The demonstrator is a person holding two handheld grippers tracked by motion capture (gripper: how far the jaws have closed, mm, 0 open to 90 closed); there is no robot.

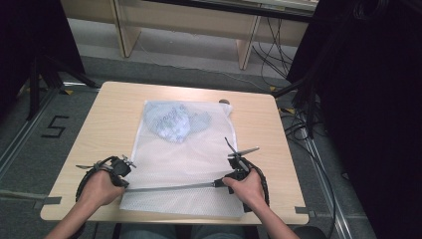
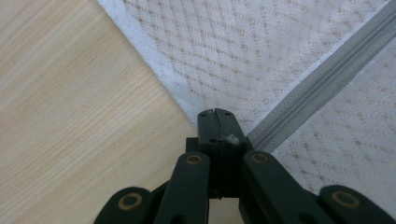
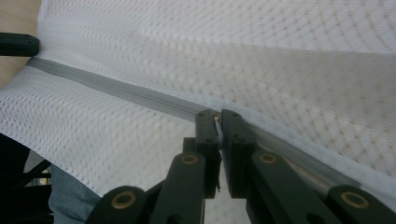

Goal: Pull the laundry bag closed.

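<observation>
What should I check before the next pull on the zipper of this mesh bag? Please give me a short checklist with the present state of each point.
1. Left tongs clamp the bag at the zipper's left end: ok, shut there.
2. Right tongs hold the zipper pull: cannot tell; nearly shut on the zipper line, with something small between the tips.
3. Zipper lies straight between the two tongs: ok.
4. Mesh bag lies flat on the table: ok; its near edge hangs slightly over the table edge.
5. Blue bundle inside stays away from the zipper: ok, it lies at the far end.
</observation>
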